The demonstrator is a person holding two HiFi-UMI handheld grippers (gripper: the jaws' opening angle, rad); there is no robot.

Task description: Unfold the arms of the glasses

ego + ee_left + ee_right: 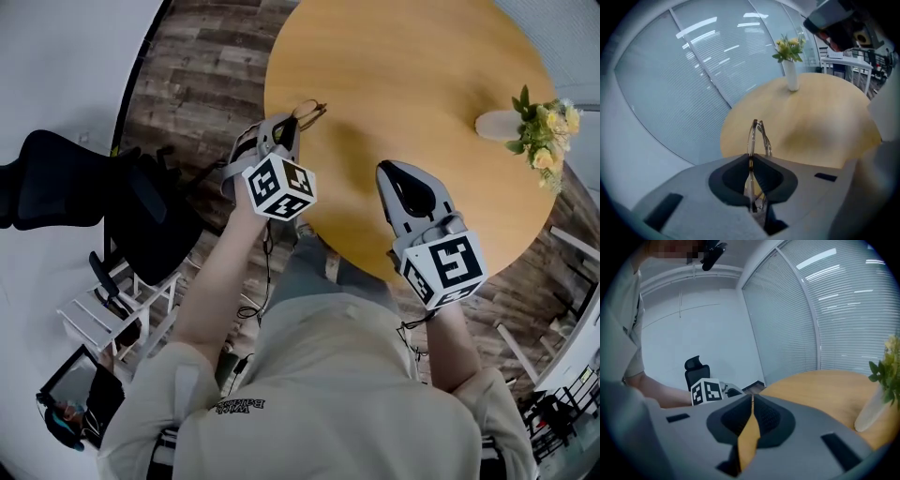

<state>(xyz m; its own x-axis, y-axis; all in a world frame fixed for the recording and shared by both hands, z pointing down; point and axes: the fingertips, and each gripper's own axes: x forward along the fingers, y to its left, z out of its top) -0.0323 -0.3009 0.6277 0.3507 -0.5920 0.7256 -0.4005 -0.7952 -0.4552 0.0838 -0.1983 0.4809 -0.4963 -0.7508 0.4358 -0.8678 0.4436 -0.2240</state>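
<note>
Glasses (754, 138) between left gripper (752, 158) fingers (732, 178)

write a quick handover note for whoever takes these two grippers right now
Left gripper: shut on the glasses, pinching them edge-on by the left edge of the table.
Right gripper: shut, nothing between its jaws, over the table's near edge.
Done: glasses gripped.
Left to do: the arms look folded against the frame; swing them open, probably with the right gripper.
The vase of flowers stands at the far right, well away.
</note>
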